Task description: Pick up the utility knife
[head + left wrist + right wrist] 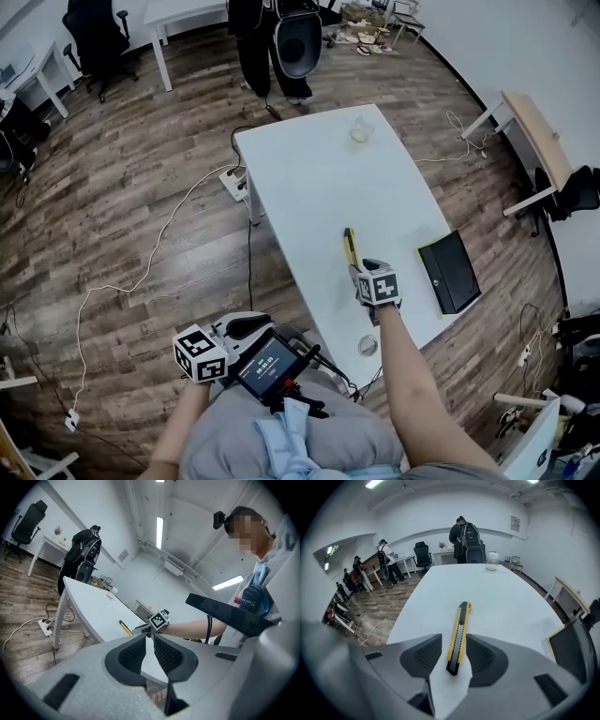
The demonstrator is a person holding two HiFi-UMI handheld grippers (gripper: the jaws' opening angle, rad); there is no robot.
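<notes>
A yellow and black utility knife [350, 246] lies flat on the white table [309, 178], pointing away from me. My right gripper [362, 271] is at the knife's near end. In the right gripper view the knife [459, 630] runs between the two dark pads of the right gripper [453, 645], which is open with a thin gap on each side. My left gripper [220, 349] is low by my lap, off the table. Seen in its own view, the left gripper [149, 637] has its pads nearly together with nothing held, and the knife [125, 627] is far off.
A black tablet-like slab [450, 272] with a yellow-green edge lies at the table's right edge. A clear jar [361, 131] stands at the far end and a small round thing [367, 345] near the front edge. A person [272, 47] stands beyond; cables and a power strip [234, 183] lie on the floor.
</notes>
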